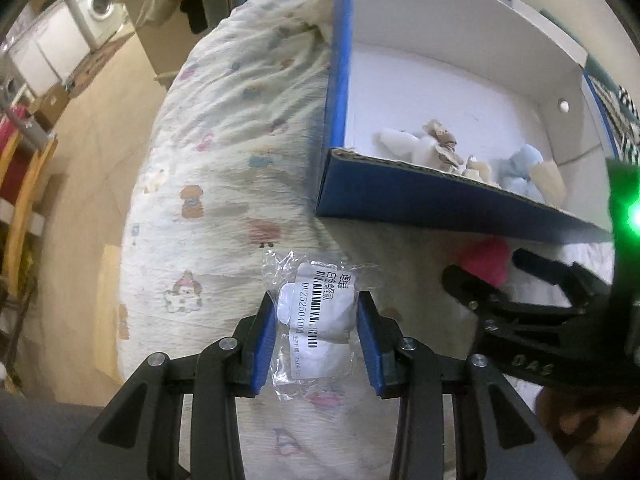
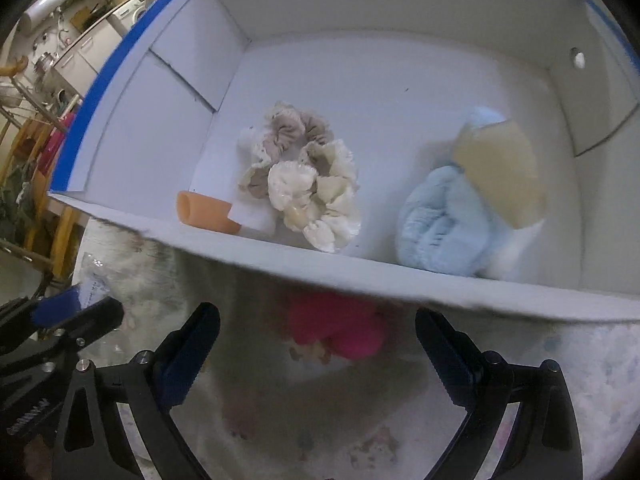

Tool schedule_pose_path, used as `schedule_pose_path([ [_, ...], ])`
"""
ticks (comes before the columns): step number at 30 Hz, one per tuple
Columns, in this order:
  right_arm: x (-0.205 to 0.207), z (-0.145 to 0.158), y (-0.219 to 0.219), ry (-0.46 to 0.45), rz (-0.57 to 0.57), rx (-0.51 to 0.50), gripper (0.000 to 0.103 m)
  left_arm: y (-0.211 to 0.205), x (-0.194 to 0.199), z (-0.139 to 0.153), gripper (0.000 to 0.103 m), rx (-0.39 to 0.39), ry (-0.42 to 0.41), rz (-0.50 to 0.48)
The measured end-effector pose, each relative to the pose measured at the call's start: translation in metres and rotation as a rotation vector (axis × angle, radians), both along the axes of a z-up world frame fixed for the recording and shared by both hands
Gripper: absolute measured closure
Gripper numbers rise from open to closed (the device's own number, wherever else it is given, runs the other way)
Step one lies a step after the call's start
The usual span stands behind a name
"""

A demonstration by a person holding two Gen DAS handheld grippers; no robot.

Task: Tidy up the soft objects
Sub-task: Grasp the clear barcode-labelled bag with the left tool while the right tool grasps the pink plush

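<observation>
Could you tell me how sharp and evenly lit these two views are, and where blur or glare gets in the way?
Left wrist view: the bagged item with its barcode label reads sharply, a green LED flares at the right edge, and the fisheye bends the box. Right wrist view: softer, with the pink object blurred and shadowed under the box wall.

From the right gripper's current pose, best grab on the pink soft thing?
Grip the pink soft item across its rounded middle, coming straight ahead and down. It lies on the printed bedspread against the box's near wall, so the far side is blocked. The right gripper is open, and its fingers already straddle it.
</observation>
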State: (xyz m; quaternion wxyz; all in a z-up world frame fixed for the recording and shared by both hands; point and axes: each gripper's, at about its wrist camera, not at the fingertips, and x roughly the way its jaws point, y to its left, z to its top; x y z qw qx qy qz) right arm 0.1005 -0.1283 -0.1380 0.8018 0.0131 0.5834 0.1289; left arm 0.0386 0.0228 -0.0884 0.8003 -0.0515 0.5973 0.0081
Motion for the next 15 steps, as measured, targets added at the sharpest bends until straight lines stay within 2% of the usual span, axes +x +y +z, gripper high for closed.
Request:
schedule_pose_path([
  [2,0.0,-0.004,0.004,-0.006,0.016,0.0,0.029,0.002,0.001,-0.002,0.068,-0.01,0.006,0.008],
  [4,-0.001,-0.009,0.008,-0.009,0.043,-0.019,0.04,0.001,0.003,-0.003,0.068,0.009,-0.002,0.002],
  [5,-0.002,-0.011,0.008,-0.002,0.051,-0.028,0.053,0.002,0.007,-0.006,0.068,0.011,-0.003,0.0],
  [7,-0.005,-0.015,0.008,0.007,0.054,-0.03,0.07,0.002,0.009,-0.007,0.068,0.012,-0.004,-0.003],
  [15,-0.013,-0.006,0.004,0.014,0.088,0.018,0.072,-0.007,0.007,-0.008,0.068,0.036,-0.011,-0.008],
])
